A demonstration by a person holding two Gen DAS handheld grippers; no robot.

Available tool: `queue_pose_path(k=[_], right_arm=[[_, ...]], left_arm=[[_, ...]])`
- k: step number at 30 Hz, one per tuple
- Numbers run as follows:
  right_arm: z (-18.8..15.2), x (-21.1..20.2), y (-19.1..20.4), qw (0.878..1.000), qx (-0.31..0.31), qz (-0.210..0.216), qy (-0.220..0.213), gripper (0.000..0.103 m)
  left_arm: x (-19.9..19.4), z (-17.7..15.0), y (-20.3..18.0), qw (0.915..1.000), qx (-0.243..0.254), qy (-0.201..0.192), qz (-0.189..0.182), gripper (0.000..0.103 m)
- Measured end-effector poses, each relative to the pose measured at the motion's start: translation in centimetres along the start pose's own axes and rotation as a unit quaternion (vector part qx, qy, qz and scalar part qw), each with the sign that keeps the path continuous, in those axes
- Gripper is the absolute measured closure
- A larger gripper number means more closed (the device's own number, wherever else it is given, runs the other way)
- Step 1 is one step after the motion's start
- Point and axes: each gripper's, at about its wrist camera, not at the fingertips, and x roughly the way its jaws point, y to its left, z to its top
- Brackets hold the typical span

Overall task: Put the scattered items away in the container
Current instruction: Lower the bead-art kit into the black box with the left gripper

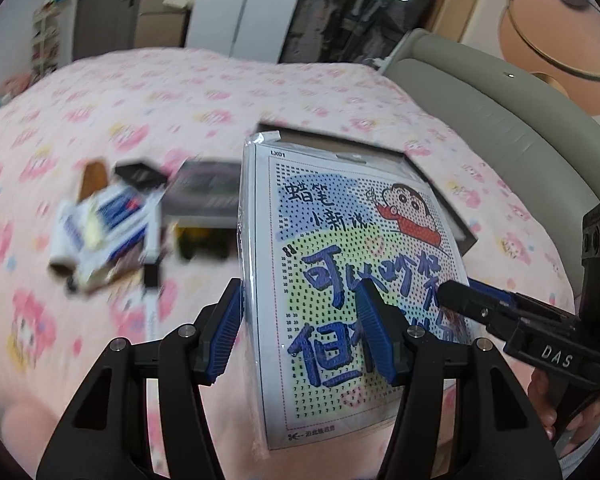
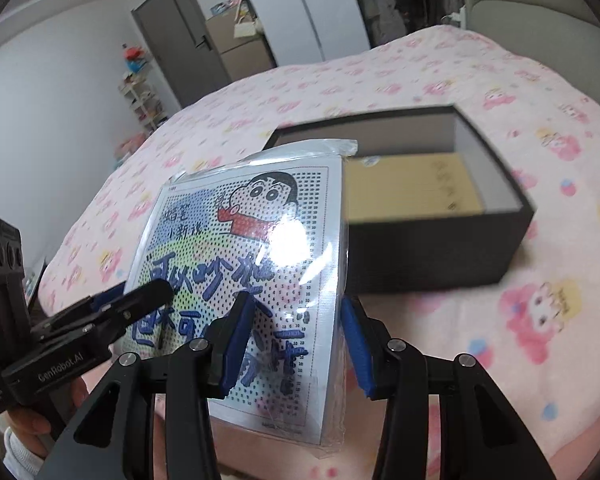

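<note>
Both wrist views close, angled down over bed [image 1: 180, 92]; both share cartoon packet [image 1: 352, 280], black box [image 2: 440, 256].

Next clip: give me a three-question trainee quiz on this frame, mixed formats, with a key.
1. True or false: both the left gripper and the right gripper grip the cartoon packet.
2. What lies inside the black box? A) a tan flat item B) a red ball C) nothing
3. Fill in: the remaining scattered items lie on the pink ____.

Key: 1 true; 2 A; 3 bedspread.
</note>
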Motion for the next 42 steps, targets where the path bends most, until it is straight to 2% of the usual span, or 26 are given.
queue_pose_path(k=[7, 14, 23, 26, 34, 37, 42], right_arm=[[5.3, -0.3, -3.7, 0.999, 0.010, -0.033, -0.032, 0.062], [8.8, 2.7, -6.4, 0.998, 0.021, -0.048, -0.028, 0.062], [9.6, 8.6, -8.2, 0.998, 0.028, -0.046, 0.018, 0.062], [9.6, 10.5, -8.6, 0.998, 0.033, -0.039, 0.039, 0.062], [8.3, 13.2, -9.0, 0.995, 0.034, -0.045, 0.078, 0.061], [8.5, 13.1, -8.9, 0.995, 0.031, -0.046, 0.078, 0.061], [9.4, 12.2, -9.2, 0.993, 0.033, -0.084, 0.070, 0.061]], left_arm=[[5.0, 6.6, -3.1, 0.9995, 0.019, -0.014, -0.023, 0.045], [10.7, 10.1, -3.2, 0.9996, 0.009, 0.012, -0.024, 0.045], [16.3, 10.0, -0.7, 0.9949, -0.032, 0.096, -0.004, 0.044], [17.3, 9.6, -0.3, 0.9924, -0.028, 0.119, 0.013, 0.044], [18.4, 8.9, -2.3, 0.9835, 0.039, 0.159, 0.077, 0.042], [17.9, 8.7, -3.0, 0.9765, 0.075, 0.156, 0.129, 0.051], [17.1, 8.3, -3.2, 0.9731, 0.102, 0.157, 0.135, 0.052]])
